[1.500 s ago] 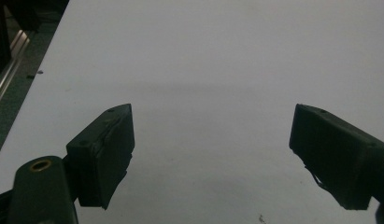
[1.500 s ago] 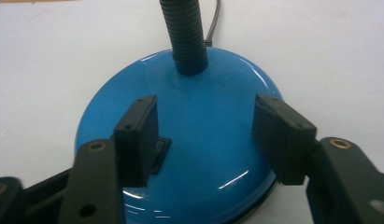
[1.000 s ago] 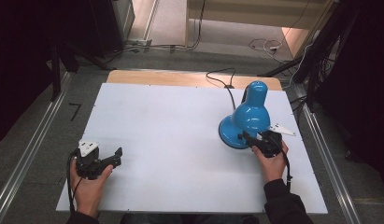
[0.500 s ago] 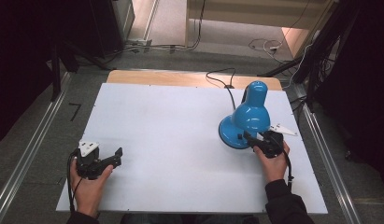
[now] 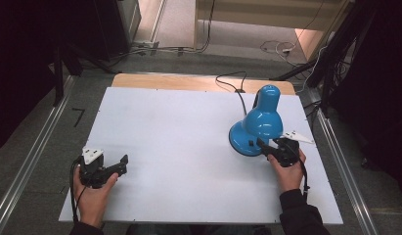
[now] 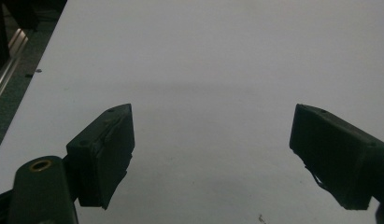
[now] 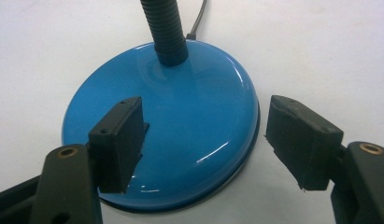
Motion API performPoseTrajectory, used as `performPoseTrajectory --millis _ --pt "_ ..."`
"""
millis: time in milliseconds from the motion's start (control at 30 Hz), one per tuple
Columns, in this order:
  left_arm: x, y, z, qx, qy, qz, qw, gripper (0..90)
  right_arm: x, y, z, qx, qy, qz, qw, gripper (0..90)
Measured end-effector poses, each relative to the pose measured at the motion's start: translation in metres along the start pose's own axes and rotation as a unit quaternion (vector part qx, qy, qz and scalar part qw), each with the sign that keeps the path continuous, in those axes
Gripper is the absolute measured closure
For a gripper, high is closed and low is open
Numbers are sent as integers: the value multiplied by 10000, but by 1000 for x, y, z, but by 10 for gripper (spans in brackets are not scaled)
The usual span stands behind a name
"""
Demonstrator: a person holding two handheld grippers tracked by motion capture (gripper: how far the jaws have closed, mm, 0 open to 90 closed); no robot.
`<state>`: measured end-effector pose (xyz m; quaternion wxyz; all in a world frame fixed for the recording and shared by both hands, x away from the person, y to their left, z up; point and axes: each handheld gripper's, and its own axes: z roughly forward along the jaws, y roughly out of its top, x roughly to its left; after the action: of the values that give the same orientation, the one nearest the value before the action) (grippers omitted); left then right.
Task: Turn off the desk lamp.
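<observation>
A blue desk lamp [image 5: 261, 122] stands at the right of the white table [image 5: 189, 132], its shade tipped down over its round base [image 5: 242, 141]. My right gripper [image 5: 265, 147] is open at the base's near edge. In the right gripper view the glossy base [image 7: 189, 107] lies between the jaws of my right gripper [image 7: 206, 133]: one jaw hangs over the disc, the other is just off its rim. The black gooseneck [image 7: 165, 28] rises from the base. My left gripper [image 5: 121, 165] is open at the near left, and in its own view my left gripper [image 6: 213, 140] has bare table between its jaws.
The lamp's black cable [image 5: 234, 85] runs off the table's back edge, past a wooden strip [image 5: 164, 81]. Metal rails [image 5: 30, 161] flank the table on the floor. Cables lie on the floor at the back [image 5: 274, 48].
</observation>
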<state>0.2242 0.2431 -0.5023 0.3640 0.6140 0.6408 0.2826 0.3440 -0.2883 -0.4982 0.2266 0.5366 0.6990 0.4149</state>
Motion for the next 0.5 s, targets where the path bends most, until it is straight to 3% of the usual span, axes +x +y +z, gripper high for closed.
performPoseTrajectory --millis 500 --pt "0 0 -1 -20 1 -12 10000 151 -2 -5 -8 33 38 -32 10000 262"
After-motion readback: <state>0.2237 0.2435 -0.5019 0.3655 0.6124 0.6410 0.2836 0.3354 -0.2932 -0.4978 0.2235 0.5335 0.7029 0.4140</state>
